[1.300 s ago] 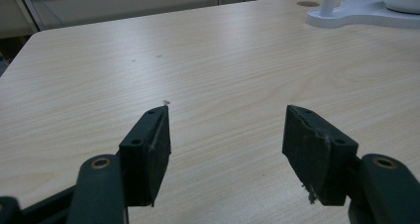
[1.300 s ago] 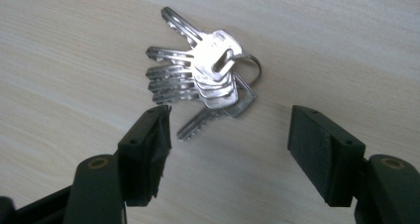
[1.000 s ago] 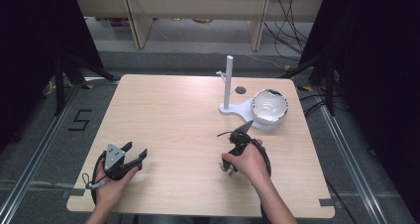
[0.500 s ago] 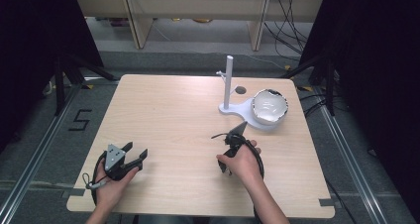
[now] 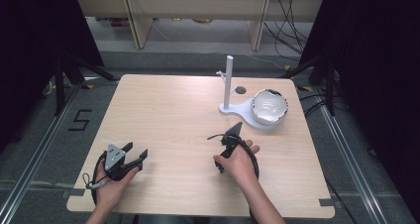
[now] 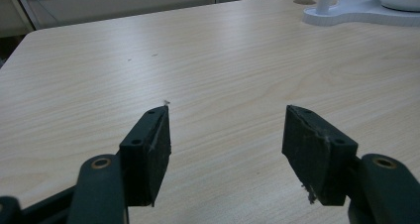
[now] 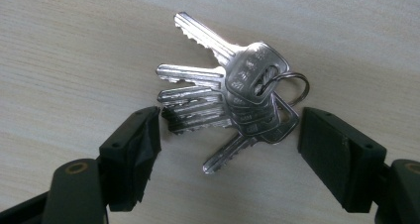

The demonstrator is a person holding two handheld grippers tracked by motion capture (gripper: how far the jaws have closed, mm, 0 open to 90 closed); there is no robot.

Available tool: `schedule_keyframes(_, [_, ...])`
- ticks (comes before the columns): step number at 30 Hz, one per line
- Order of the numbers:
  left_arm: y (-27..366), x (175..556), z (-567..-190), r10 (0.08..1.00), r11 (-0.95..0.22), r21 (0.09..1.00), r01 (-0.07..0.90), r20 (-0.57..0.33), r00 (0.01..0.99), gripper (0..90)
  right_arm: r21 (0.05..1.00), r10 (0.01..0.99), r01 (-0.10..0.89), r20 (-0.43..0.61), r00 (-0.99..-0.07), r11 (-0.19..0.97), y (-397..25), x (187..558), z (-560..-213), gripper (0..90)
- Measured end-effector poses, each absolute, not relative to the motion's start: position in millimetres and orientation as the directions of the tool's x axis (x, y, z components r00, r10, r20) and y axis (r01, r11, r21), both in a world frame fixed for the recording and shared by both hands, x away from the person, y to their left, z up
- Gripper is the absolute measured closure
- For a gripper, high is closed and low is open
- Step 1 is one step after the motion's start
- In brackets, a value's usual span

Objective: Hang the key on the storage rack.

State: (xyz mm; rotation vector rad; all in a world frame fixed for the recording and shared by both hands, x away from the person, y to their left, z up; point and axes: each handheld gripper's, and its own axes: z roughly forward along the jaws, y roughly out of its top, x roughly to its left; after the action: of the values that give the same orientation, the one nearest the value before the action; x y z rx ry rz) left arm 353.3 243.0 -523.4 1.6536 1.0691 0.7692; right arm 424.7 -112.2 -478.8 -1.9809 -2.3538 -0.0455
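Note:
A bunch of silver keys on a split ring lies flat on the wooden table. My right gripper points steeply down at it, open, with one jaw on either side of the bunch and not touching it. In the high view the right gripper is right of the table's middle, held from behind by a hand. My left gripper rests near the front left corner, open. In the left gripper view nothing but bare table lies between the jaws of the left gripper.
A white stand with an upright post and a flat base sits at the back right, and a white bowl rests on that base. A small round hole is in the tabletop behind the stand. Shelves and cables lie beyond the far edge.
My right gripper has shifted a little to the left over the table. The left gripper has stayed where it was.

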Motion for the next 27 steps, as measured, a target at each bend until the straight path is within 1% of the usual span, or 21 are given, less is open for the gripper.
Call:
schedule_keyframes(1, [243,353,-524,0.911,-0.126,0.95,0.287,-0.003,0.412,35.2,0.002,0.985,0.987,0.061,-0.163,0.163,-111,425,-480,25.4])
schedule_keyframes(2, [243,353,-524,0.911,-0.126,0.95,0.287,-0.003,0.412,35.2,0.002,0.985,0.987,0.061,-0.163,0.163,-111,425,-480,25.4])
schedule_keyframes(3, [243,353,-524,0.912,-0.124,0.951,0.284,-0.004,0.411,35.2,0.01,0.982,0.983,0.05,-0.184,0.184,-112,425,-481,25.4])
schedule_keyframes(4, [243,353,-523,0.912,-0.125,0.949,0.289,-0.004,0.409,35.2,-0.02,0.985,0.986,0.05,-0.162,0.164,-109,427,-480,25.4])
schedule_keyframes(7, [243,353,-523,0.911,-0.123,0.95,0.288,-0.007,0.412,35.1,0.0,0.988,0.988,0.035,-0.152,0.152,-107,426,-481,25.6])
schedule_keyframes(8, [244,353,-523,0.912,-0.123,0.949,0.291,-0.007,0.411,35.1,-0.009,0.985,0.985,0.026,-0.171,0.171,-107,426,-480,27.8])
schedule_keyframes(11, [244,353,-523,0.912,-0.124,0.948,0.292,-0.007,0.41,35.1,-0.026,0.985,0.985,0.031,-0.169,0.17,-108,427,-479,30.1])
schedule_keyframes(12, [244,353,-523,0.912,-0.125,0.949,0.291,-0.006,0.411,35.1,-0.032,0.982,0.982,0.037,-0.183,0.184,-110,427,-478,35.4])
schedule_keyframes(14, [243,353,-523,0.911,-0.123,0.949,0.29,-0.007,0.411,35.0,-0.024,0.982,0.982,0.036,-0.185,0.185,-111,426,-478,38.2])
schedule_keyframes(15, [243,353,-523,0.911,-0.123,0.949,0.29,-0.007,0.411,35.0,-0.024,0.982,0.982,0.036,-0.185,0.185,-111,426,-478,38.2])
schedule_keyframes(17, [244,353,-523,0.911,-0.123,0.948,0.292,-0.009,0.412,35.0,-0.039,0.977,0.977,0.045,-0.209,0.21,-115,425,-476,43.9])
schedule_keyframes(19, [244,353,-523,0.912,-0.124,0.948,0.294,-0.008,0.411,35.0,-0.019,0.975,0.975,0.03,-0.221,0.222,-118,423,-477,47.2])
schedule_keyframes(20, [243,353,-523,0.911,-0.125,0.948,0.293,-0.007,0.412,35.0,-0.03,0.971,0.971,0.034,-0.235,0.236,-120,424,-475,48.5])
schedule_keyframes(22, [243,353,-523,0.911,-0.127,0.948,0.292,-0.005,0.413,35.1,-0.039,0.973,0.972,0.033,-0.23,0.231,-122,424,-475,49.3])
schedule_keyframes(24, [243,353,-524,0.91,-0.125,0.95,0.287,-0.006,0.415,35.1,-0.037,0.976,0.976,0.038,-0.214,0.215,-124,425,-474,46.0])
schedule_keyframes(26, [243,353,-524,0.909,-0.126,0.949,0.29,-0.007,0.416,35.1,-0.009,0.978,0.981,0.072,-0.194,0.195,-122,424,-473,37.8])
schedule_keyframes(27, [243,354,-523,0.91,-0.128,0.948,0.291,-0.005,0.416,35.1,-0.016,0.978,0.981,0.084,-0.193,0.195,-120,424,-471,35.0])
